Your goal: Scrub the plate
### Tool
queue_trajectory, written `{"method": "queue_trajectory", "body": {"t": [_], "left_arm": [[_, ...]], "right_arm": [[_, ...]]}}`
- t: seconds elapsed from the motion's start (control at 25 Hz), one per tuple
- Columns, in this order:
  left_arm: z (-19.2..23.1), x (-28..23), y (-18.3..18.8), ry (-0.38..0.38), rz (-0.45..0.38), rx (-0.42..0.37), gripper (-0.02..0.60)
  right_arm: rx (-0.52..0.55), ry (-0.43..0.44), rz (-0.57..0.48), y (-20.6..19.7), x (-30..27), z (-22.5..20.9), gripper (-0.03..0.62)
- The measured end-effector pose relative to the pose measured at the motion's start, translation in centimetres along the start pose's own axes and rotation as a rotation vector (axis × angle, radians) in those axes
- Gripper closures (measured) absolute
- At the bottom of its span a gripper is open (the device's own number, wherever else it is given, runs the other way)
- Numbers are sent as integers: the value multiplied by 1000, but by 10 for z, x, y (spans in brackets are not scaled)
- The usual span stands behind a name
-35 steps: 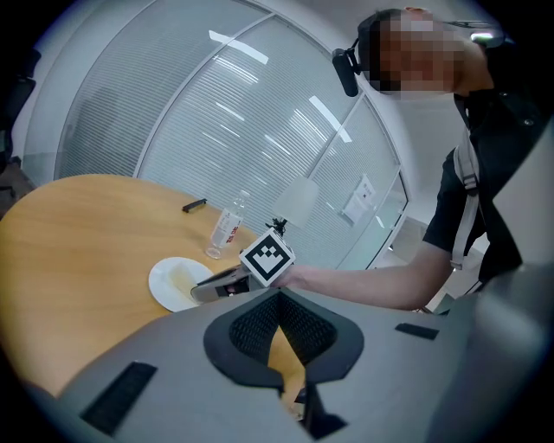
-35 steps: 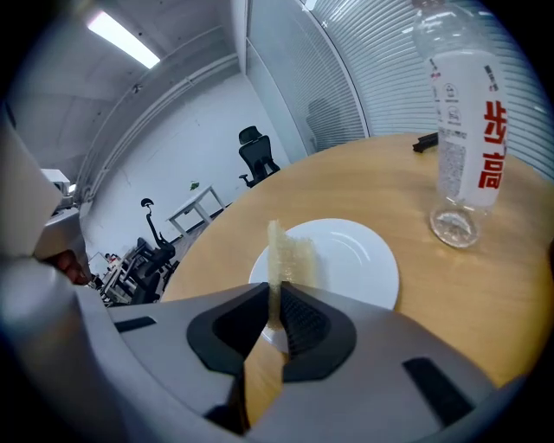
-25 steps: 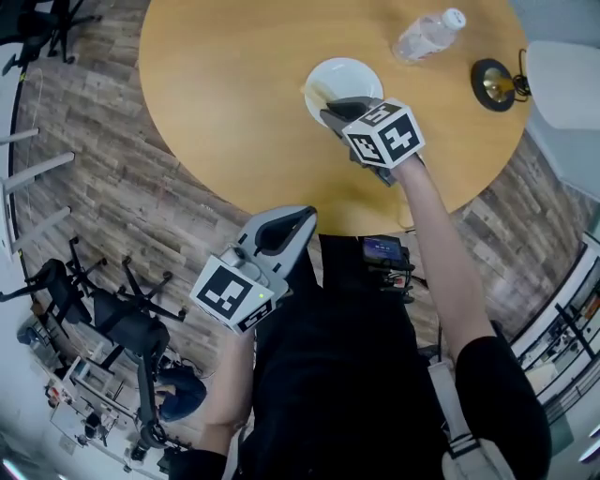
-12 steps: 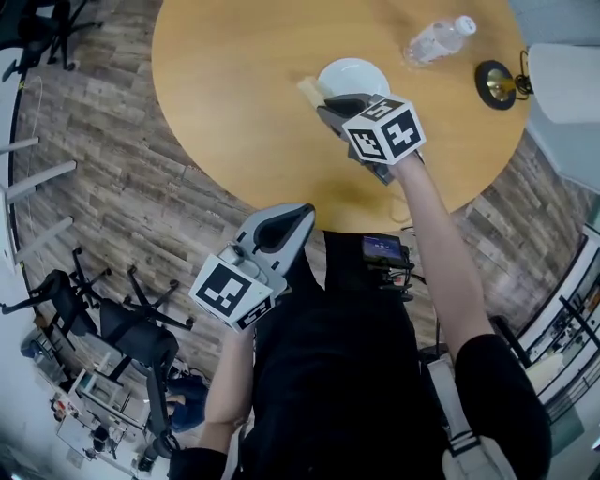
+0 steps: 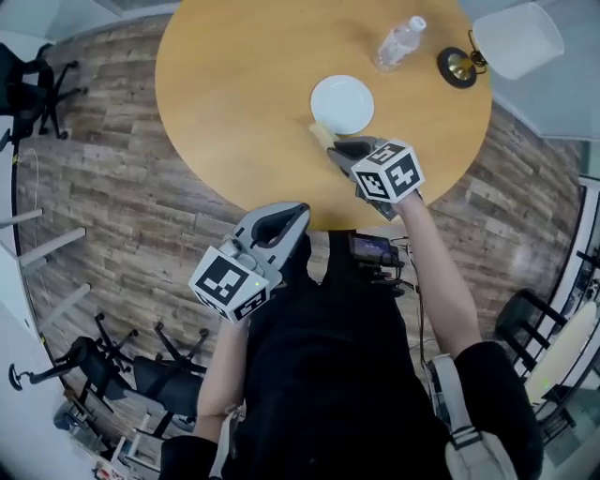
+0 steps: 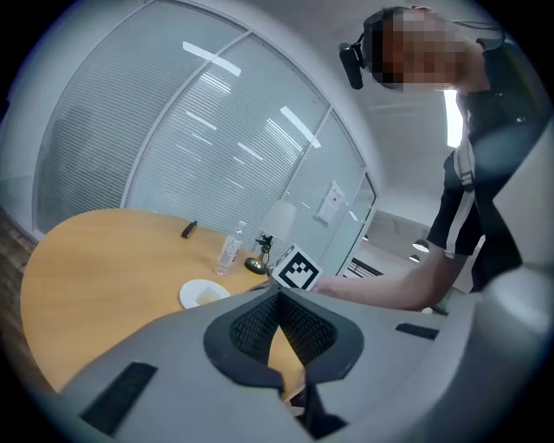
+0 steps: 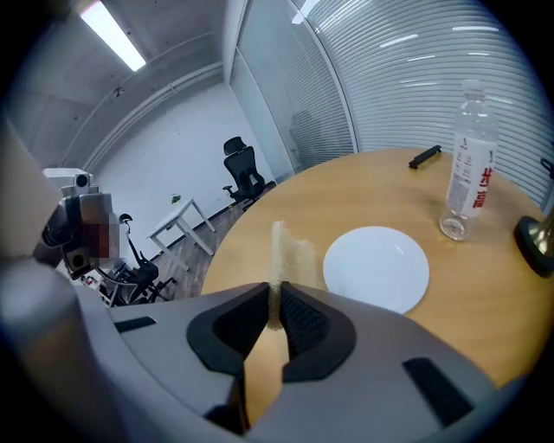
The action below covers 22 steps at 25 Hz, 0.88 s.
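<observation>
Wooden table: plate just beyond right gripper, fingers pinching sponge.

A white plate sits on a honey-yellow tabletop just ahead of the grey right hand-held gripper. A pale yellow sponge shows between its black pads, and its cube carries black-and-white square markers. The left hand-held gripper is the same grey. Farther ahead, a clear bottle has a white cap. The floor is grey-brown plank.
</observation>
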<state>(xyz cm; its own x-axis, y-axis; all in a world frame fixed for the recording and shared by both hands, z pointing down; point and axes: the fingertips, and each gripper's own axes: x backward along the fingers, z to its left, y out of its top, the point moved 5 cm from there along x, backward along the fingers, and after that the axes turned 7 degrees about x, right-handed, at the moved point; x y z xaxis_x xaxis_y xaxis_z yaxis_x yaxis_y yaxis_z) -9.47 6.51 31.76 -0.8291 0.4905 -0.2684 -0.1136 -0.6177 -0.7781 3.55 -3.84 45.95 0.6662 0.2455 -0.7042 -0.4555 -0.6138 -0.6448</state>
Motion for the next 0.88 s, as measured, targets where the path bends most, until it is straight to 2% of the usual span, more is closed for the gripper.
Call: {"method": "queue_trajectory", "body": {"t": [0.24,0.44,0.64,0.88], "left_arm": [[9,16,-13,-152,78,-41,569],[4,17,-22,-238,146,-72,569],[-20,21,-30,-286,175,-90,569],[-56,13,-37,-347,199,-92,569]], "right_arm": [[-155,-128,-51,-45,30,41,554],[-220,-207,-104,-77,59,75,554],[-295,-218,-162,-110,96,110,554],[-280,-218,-236,-126,151,149,554]]}}
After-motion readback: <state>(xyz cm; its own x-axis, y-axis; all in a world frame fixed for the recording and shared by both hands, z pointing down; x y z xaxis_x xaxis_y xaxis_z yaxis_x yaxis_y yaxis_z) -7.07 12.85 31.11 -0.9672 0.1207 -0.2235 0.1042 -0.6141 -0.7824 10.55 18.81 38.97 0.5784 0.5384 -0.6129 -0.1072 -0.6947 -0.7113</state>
